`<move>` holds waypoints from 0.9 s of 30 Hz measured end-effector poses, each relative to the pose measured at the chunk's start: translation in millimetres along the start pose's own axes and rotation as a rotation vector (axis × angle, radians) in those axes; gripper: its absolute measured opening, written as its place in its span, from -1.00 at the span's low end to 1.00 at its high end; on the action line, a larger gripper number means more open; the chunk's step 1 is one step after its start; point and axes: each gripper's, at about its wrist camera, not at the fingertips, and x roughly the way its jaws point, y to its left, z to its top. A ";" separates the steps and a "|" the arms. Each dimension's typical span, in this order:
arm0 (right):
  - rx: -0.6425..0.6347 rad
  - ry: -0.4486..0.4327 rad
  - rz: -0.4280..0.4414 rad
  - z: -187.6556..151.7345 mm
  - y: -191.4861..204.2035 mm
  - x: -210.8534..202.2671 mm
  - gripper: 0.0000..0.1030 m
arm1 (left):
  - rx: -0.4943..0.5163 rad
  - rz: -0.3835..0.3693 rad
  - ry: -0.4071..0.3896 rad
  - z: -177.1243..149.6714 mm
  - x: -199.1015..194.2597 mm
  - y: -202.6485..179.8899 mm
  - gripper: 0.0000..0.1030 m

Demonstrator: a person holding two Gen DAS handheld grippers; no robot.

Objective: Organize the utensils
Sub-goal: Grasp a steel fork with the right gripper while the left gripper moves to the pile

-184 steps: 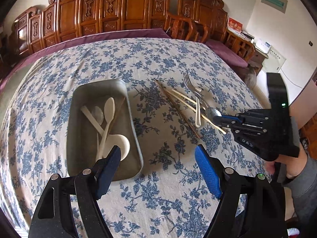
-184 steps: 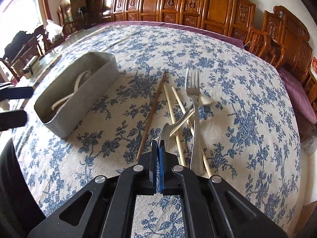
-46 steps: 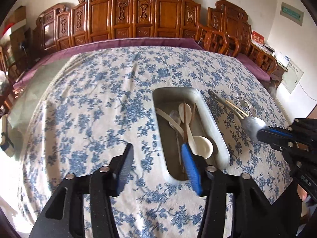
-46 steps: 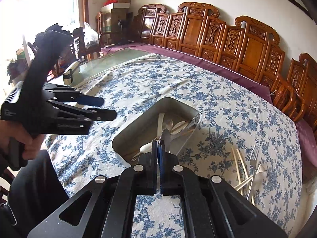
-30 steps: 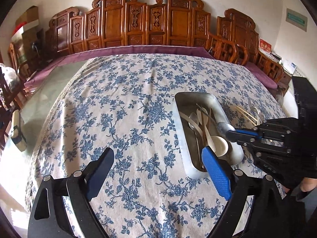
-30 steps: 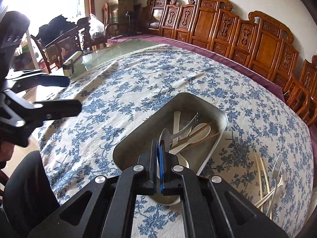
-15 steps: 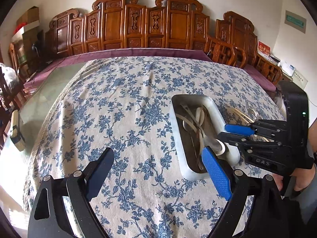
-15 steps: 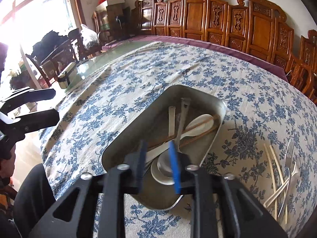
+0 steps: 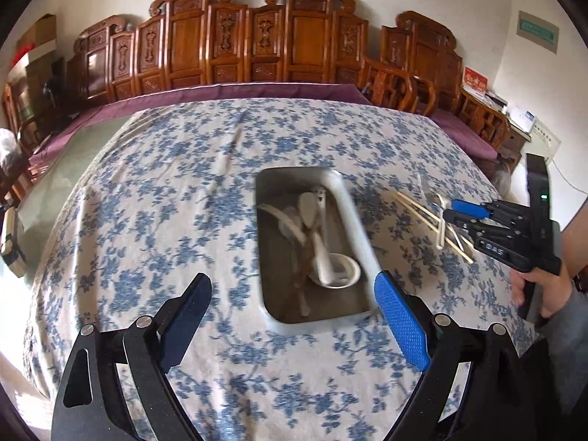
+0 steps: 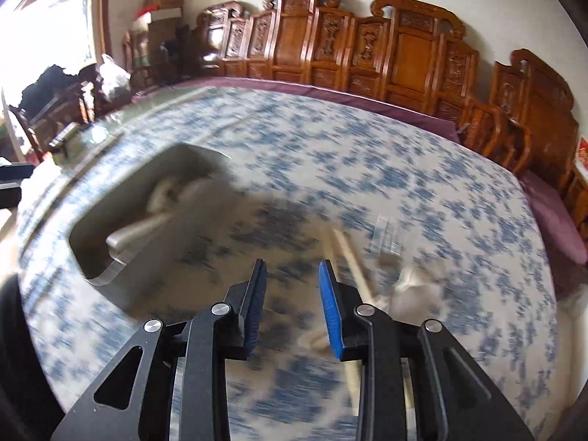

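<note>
Fingers first: the right gripper (image 10: 290,286) has its blue pad and black finger partway apart with nothing between them, just blurry tablecloth showing through the gap. Its jaws have just been opening. The left gripper (image 9: 292,319) is spread really wide, also empty, hovering over the near end of the metal tray (image 9: 358,228).

The tray sits on the blue floral tablecloth (image 9: 165,220), roughly mid-table, and it holds a jumble of utensils: white spoons (image 9: 330,264), a pale handle or two, something brownish that's too smeared to name. From the left wrist view the right gripper (image 9: 450,211) is off to the right of the tray, held in a person's hand (image 9: 544,290), its tips just over the loose pile on the cloth: pale chopsticks (image 9: 422,211) and a fork (image 9: 428,187) lying together, clear of the tray.

The right wrist view is heavily motion-blurred; the tray (image 10: 110,275) is on its left and the chopsticks (image 10: 349,253) just ahead of the fingers. Carved wooden chairs (image 9: 228,44) line the far wall.
</note>
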 end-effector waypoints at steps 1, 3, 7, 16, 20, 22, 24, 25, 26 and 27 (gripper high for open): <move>0.016 0.007 -0.021 -6.3 -14.8 2.8 -0.38 | 0.004 -0.010 0.003 1.0 2.5 -8.1 0.68; 0.027 0.016 -0.040 -15.4 -36.5 9.1 -0.38 | 0.009 -0.032 0.012 3.9 8.8 -20.0 0.68; 0.074 0.050 -0.023 -23.6 -66.8 23.3 -0.38 | 0.041 -0.052 0.025 9.9 21.9 -45.2 0.68; 0.145 0.109 0.024 -26.9 -83.4 49.1 -0.40 | 0.105 -0.109 0.068 17.1 56.7 -97.3 0.68; 0.177 0.111 0.058 -28.1 -88.7 53.6 -0.46 | 0.125 -0.122 0.091 16.3 71.5 -113.5 0.68; 0.180 0.110 0.066 -26.5 -87.7 53.8 -0.56 | 0.134 -0.121 0.099 15.9 76.7 -119.5 0.68; 0.192 0.116 0.074 -25.1 -87.2 54.5 -0.64 | 0.141 -0.122 0.109 15.4 81.8 -124.5 0.68; 0.197 0.119 0.080 -24.9 -86.7 54.6 -0.67 | 0.142 -0.124 0.112 14.9 83.4 -126.8 0.68; 0.215 0.123 0.097 -24.4 -86.7 55.9 -0.69 | 0.143 -0.124 0.114 14.7 84.9 -128.7 0.68; 0.228 0.128 0.109 -24.0 -87.5 56.6 -0.70 | 0.147 -0.124 0.118 14.3 87.4 -131.7 0.68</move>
